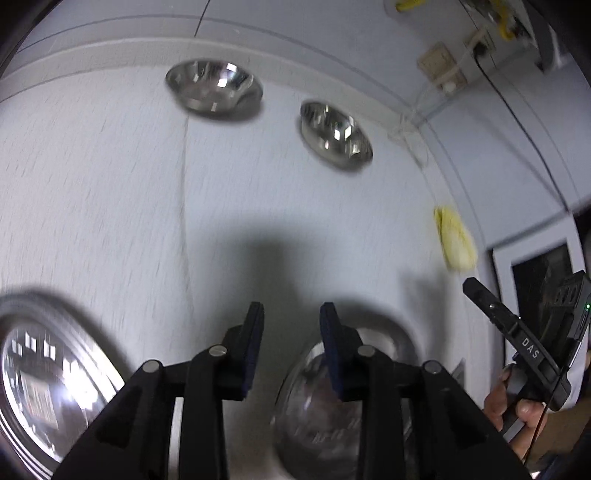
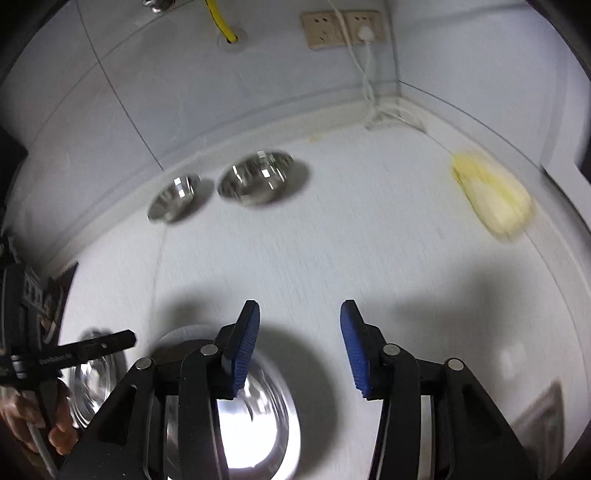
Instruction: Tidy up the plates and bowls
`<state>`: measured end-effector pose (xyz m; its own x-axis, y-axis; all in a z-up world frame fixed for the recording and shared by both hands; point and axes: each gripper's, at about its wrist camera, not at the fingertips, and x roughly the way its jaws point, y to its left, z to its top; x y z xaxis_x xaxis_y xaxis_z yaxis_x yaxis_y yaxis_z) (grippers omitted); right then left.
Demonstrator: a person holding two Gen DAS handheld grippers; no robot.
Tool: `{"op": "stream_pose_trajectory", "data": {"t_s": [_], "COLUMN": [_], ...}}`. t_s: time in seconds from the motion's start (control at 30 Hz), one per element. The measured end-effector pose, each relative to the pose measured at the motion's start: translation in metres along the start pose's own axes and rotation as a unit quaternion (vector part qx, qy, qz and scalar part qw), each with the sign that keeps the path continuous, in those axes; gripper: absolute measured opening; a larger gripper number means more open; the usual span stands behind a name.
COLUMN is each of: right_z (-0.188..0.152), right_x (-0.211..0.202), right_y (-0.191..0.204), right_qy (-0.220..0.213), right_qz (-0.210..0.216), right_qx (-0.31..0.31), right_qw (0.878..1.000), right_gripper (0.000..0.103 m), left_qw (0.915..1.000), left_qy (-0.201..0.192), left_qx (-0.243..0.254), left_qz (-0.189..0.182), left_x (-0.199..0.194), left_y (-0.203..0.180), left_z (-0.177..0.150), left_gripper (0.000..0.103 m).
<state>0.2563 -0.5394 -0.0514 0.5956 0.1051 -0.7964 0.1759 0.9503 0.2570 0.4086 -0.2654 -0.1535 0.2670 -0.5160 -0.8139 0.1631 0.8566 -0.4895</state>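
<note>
Two shiny steel bowls (image 1: 214, 88) (image 1: 336, 136) stand apart near the back wall; the right wrist view shows them as a smaller bowl (image 2: 173, 197) and a wider bowl (image 2: 258, 177). A steel plate (image 1: 388, 332) lies right under my left gripper (image 1: 291, 310), which is open with nothing between its dark pads. Another steel plate (image 1: 44, 387) lies at the lower left. My right gripper (image 2: 299, 306) is open too, its blue pads apart and empty above a steel plate (image 2: 258, 424). The left gripper (image 2: 110, 343) shows at the left edge, in front of a second plate (image 2: 90, 373).
The counter (image 2: 332, 240) is white and meets a raised back edge and a tiled wall. A yellow cloth (image 2: 491, 195) lies at the right near the corner. Wall sockets (image 2: 343, 27) with a white cord and a yellow hose (image 2: 221, 22) sit above. A hand (image 1: 517, 406) holds the right gripper (image 1: 480, 295).
</note>
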Motion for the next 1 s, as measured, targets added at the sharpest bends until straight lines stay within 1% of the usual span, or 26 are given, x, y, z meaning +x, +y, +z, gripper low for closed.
{"op": "stream_pose_trajectory", "data": {"t_s": [0.07,0.13,0.2,0.23,0.27,0.4,0.5,0.6,0.7,0.73,0.77,0.8,0.83,0.87,0.9,0.93,1.0], "right_z": [0.033,0.068,0.092,0.106,0.115,0.14,0.149,0.154,0.156,0.156,0.156,0.156,0.155,0.154,0.152,0.151,0.15], "right_x": [0.014,0.04,0.062,0.079,0.092,0.145,0.171,0.194,0.208,0.212,0.217,0.221,0.224,0.228,0.23,0.233,0.234], "right_y": [0.007,0.013,0.015,0.016,0.017,0.013,0.011,0.008,0.007,0.008,0.009,0.01,0.01,0.012,0.012,0.014,0.016], "right_qy": [-0.001,0.012,0.022,0.032,0.039,0.062,0.073,0.081,0.09,0.093,0.097,0.1,0.104,0.108,0.111,0.114,0.111], "right_qz": [-0.005,0.004,0.005,0.007,0.007,0.003,-0.002,-0.008,-0.003,-0.006,-0.01,-0.009,-0.006,-0.005,-0.007,-0.007,-0.01], "right_qx": [-0.009,-0.008,-0.005,0.0,0.007,0.038,0.047,0.052,0.057,0.054,0.049,0.049,0.049,0.046,0.043,0.041,0.039], "right_qw": [1.0,1.0,1.0,0.999,0.999,0.997,0.996,0.995,0.994,0.994,0.994,0.994,0.993,0.993,0.993,0.993,0.993], "right_gripper": [0.044,0.044,0.044,0.044,0.044,0.044,0.044,0.044,0.043,0.042,0.037,0.031,0.027,0.019,0.012,0.011,0.01], "left_qw": [0.9999,0.9997,0.9993,0.9992,0.9989,0.9972,0.9972,0.9971,0.9972,0.9974,0.9976,0.9979,0.9982,0.9984,0.9986,0.9988,0.999], "left_qy": [-0.001,0.002,-0.007,-0.01,-0.01,-0.011,-0.014,-0.007,0.002,0.004,0.007,0.009,0.011,0.011,0.014,0.017,0.012], "left_qx": [-0.013,-0.022,-0.036,-0.039,-0.046,-0.073,-0.073,-0.074,-0.073,-0.071,-0.068,-0.063,-0.059,-0.055,-0.049,-0.045,-0.041], "left_qz": [-0.006,-0.012,-0.005,-0.004,-0.002,0.006,0.011,0.016,0.015,0.013,0.011,0.008,0.005,0.0,-0.008,-0.014,-0.013], "left_x": [0.009,0.022,0.037,0.045,0.055,0.087,0.103,0.121,0.139,0.142,0.146,0.15,0.153,0.156,0.157,0.159,0.156], "left_y": [-0.006,-0.01,-0.011,-0.011,-0.011,-0.003,0.002,0.006,0.008,0.008,0.007,0.006,0.004,0.004,0.004,0.003,0.001], "left_z": [0.03,0.058,0.087,0.102,0.117,0.158,0.175,0.19,0.197,0.195,0.194,0.193,0.192,0.191,0.19,0.191,0.192], "left_gripper": [0.031,0.032,0.032,0.032,0.032,0.032,0.032,0.032,0.032,0.032,0.032,0.03,0.029,0.026,0.016,0.014,0.013]}}
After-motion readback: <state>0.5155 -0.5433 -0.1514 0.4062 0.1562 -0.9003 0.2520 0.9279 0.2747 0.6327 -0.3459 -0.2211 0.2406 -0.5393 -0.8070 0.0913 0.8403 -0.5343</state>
